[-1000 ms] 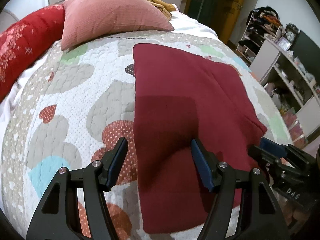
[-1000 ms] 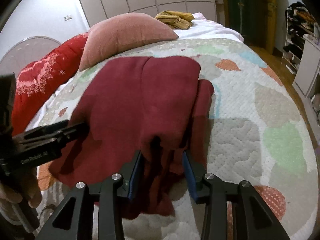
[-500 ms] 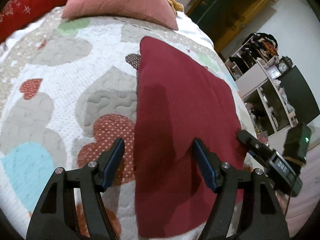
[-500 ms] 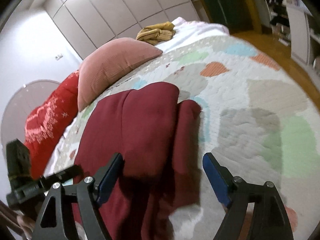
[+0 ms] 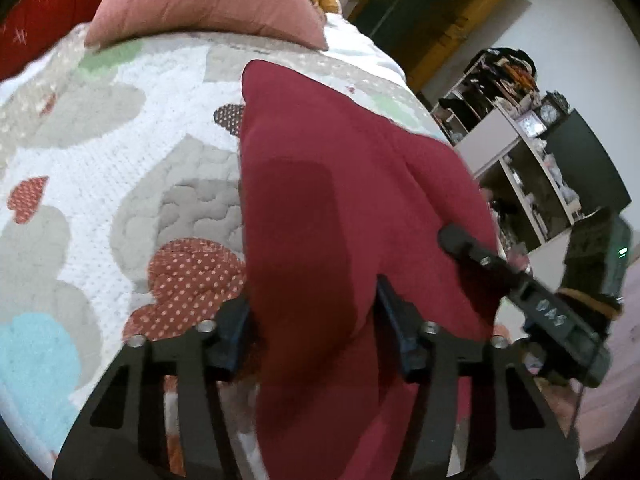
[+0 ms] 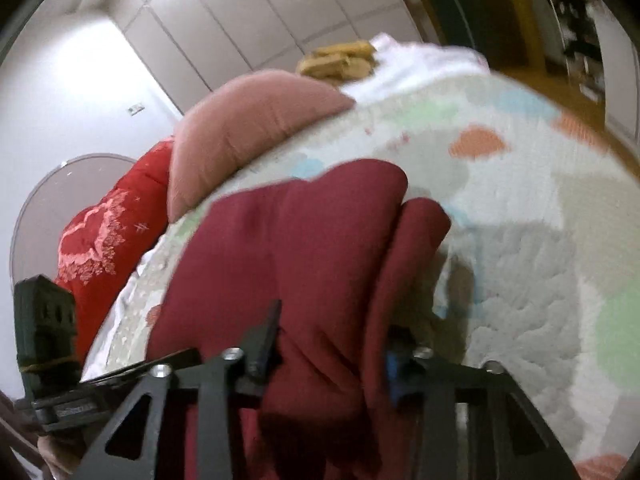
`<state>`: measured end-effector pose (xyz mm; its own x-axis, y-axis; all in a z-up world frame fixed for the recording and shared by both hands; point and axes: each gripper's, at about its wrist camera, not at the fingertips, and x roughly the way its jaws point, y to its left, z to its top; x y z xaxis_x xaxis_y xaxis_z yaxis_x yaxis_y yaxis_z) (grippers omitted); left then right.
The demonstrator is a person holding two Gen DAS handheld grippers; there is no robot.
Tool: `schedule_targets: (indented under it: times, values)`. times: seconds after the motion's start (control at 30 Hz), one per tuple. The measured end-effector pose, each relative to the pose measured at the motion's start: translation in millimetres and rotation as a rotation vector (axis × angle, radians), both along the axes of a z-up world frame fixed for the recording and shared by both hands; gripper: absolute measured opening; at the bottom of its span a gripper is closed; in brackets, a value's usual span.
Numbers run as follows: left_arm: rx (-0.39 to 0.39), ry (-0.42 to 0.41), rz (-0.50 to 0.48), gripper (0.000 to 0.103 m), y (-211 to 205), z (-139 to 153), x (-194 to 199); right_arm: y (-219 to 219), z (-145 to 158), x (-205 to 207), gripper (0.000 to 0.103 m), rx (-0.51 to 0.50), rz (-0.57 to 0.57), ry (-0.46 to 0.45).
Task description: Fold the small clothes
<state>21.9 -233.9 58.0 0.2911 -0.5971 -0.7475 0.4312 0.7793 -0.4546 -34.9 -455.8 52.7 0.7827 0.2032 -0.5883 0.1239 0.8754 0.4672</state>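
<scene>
A dark red garment (image 5: 340,180) lies lengthwise on the patterned quilt (image 5: 100,160), its near end bunched up. In the left wrist view my left gripper (image 5: 316,320) has its jaws closing, and the near left part of the cloth bulges between the pads. In the right wrist view the same garment (image 6: 304,240) shows a folded strip along its right side. My right gripper (image 6: 332,344) is closing too, with the near right edge gathered in folds between its pads. Each gripper shows at the side of the other's view: the right one (image 5: 540,312), the left one (image 6: 60,400).
A pink pillow (image 5: 208,0) and a red patterned blanket (image 6: 108,232) lie at the head of the bed. Folded yellow cloth (image 6: 340,62) sits on white bedding beyond the pillow. Cluttered shelves (image 5: 520,120) stand past the bed's right edge.
Both grippers opened wide over the flat near edge, then closed on it, so the cloth now bunches between their pads. Both cameras rolled and moved closer to the garment.
</scene>
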Motion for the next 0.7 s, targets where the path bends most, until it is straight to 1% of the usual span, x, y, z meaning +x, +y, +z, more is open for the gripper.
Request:
schedule_targets:
  times: [0.07, 0.2, 0.3, 0.37, 0.43, 0.47, 0.5, 0.53, 0.57, 0.6, 0.63, 0.7]
  values:
    - [-0.011, 0.014, 0.004, 0.050, 12.9, 9.4, -10.4, 8.1, 15.5, -10.2, 0.035, 0.006, 0.016, -0.025]
    - [-0.028, -0.004, 0.015, 0.050, 47.5, 30.3, -41.5, 28.2, 36.0, -32.3, 0.034, 0.029, 0.068, -0.025]
    - [-0.017, -0.014, 0.036, 0.050, 81.5, 39.4, -74.2, 46.0, 38.9, -54.3, 0.034, 0.088, 0.120, -0.020]
    - [0.011, -0.014, 0.050, 0.050, 94.2, 35.5, -92.8, 63.1, 35.7, -70.0, 0.034, 0.105, 0.157, -0.022]
    - [0.056, -0.006, 0.064, 0.051, 103.7, 24.5, -108.4, 78.0, 26.3, -77.9, 0.037, 0.085, 0.183, 0.004]
    - [0.080, 0.007, 0.070, 0.053, 106.5, 15.6, -112.7, 87.5, 14.6, -79.6, 0.041, 0.056, 0.197, 0.054]
    - [0.095, 0.019, 0.075, 0.056, 108.6, 8.9, -115.5, 91.0, 6.8, -79.5, 0.048, 0.034, 0.196, 0.092]
    - [0.105, 0.021, 0.086, 0.056, 111.5, 4.6, -118.8, 94.1, 0.1, -81.6, 0.050, -0.005, 0.182, 0.131]
    - [0.104, 0.001, 0.100, 0.058, 114.0, 6.9, -122.7, 94.0, -1.2, -88.3, 0.051, -0.038, 0.163, 0.135]
    - [0.112, -0.033, 0.112, 0.058, 116.0, 13.3, -127.4, 91.4, 4.5, -98.5, 0.051, -0.049, 0.137, 0.114]
    - [0.125, -0.063, 0.125, 0.058, 117.5, 18.7, -130.9, 89.9, 12.1, -107.4, 0.051, -0.057, 0.117, 0.091]
    - [0.154, -0.135, 0.159, 0.058, 115.4, 31.8, -134.2, 90.5, 34.1, -126.7, 0.051, -0.103, 0.076, 0.022]
